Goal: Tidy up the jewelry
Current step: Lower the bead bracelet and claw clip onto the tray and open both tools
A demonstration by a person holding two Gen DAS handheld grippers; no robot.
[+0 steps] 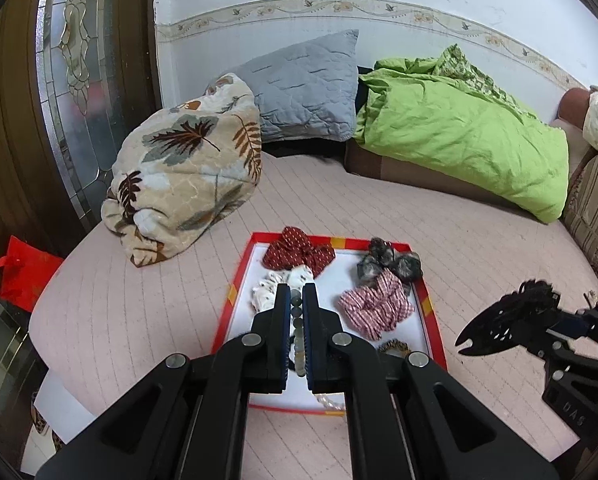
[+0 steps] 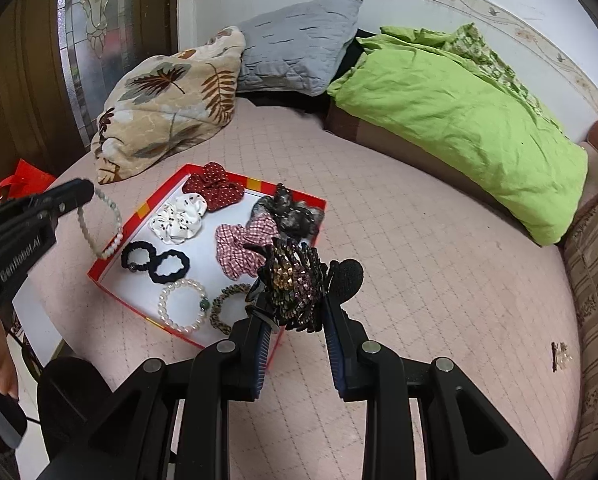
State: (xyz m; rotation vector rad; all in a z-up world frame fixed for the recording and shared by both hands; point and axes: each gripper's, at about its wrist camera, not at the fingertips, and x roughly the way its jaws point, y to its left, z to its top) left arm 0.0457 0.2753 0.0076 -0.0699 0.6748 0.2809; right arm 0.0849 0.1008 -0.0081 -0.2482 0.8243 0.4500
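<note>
Bracelet [image 2: 101, 224] hangs from the left tool [image 1: 297, 296], pinched tight above the red box [image 2: 111, 258] on the bed. Right tool [image 2: 293, 312] grips a hair clip [image 2: 295, 288]. Next, both likely go down into the box.

Scrunchies [image 2: 177, 218] lie in the tray [image 2: 111, 284] on the bed [image 2: 419, 280], pillows [image 2: 167, 104] behind.
</note>
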